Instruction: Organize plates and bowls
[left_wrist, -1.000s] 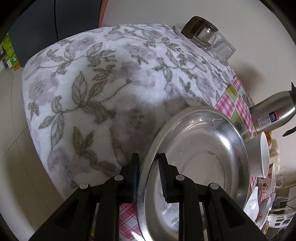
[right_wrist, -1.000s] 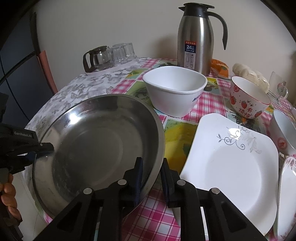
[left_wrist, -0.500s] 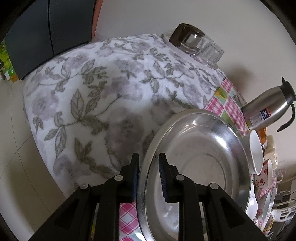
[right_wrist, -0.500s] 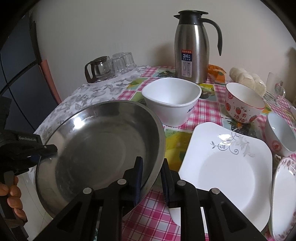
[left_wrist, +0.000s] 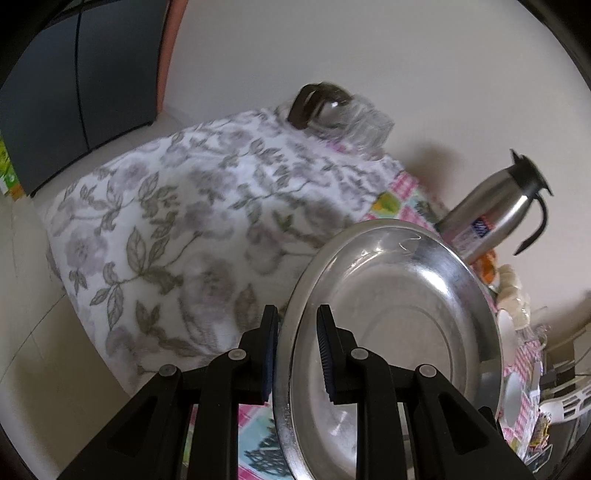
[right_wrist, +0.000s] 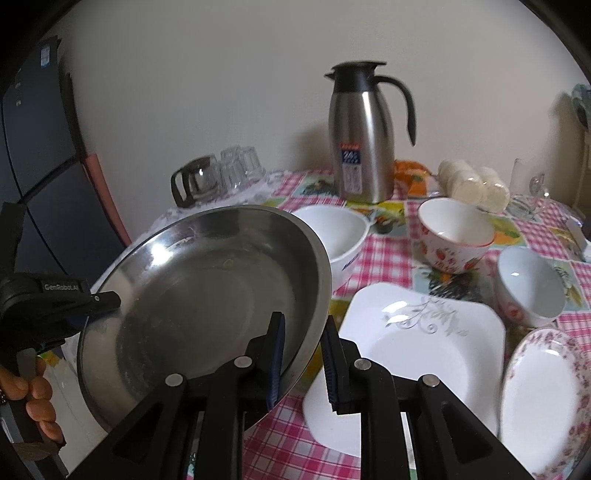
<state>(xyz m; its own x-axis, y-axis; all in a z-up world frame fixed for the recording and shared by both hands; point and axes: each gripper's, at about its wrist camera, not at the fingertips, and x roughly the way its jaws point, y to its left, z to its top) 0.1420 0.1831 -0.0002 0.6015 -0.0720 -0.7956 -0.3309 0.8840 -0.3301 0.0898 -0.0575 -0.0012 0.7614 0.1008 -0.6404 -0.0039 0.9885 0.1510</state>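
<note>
The left tongs (left_wrist: 294, 354) are clamped on the rim of the steel basin (left_wrist: 391, 332), one pad inside the wall and one outside. The right tongs (right_wrist: 303, 363) grip the opposite rim of the same basin (right_wrist: 199, 295) in the same way. In the right wrist view the left tongs (right_wrist: 107, 300) bite the far-left edge, with a hand (right_wrist: 35, 402) wrapped around their handle below. The basin hangs tilted between the two grips, clear above the desk (right_wrist: 388, 254), over its left end where a floral towel (left_wrist: 177, 229) covers the surface.

Just right of the basin, partly hidden behind its rim, stands a white bowl (right_wrist: 338, 236). In front of that lies a square white plate (right_wrist: 428, 354) with a grey sprig pattern, its left corner under the right tongs. Further right are a strawberry bowl (right_wrist: 456, 240), a small rose bowl (right_wrist: 530, 288) and a rose-edged oval plate (right_wrist: 543, 398). Against the wall stand a steel thermos jug (right_wrist: 364, 136), a glass pot (right_wrist: 195, 182) with upturned glasses (right_wrist: 240, 166) beside it, and a pack of pale cups (right_wrist: 474, 184).
</note>
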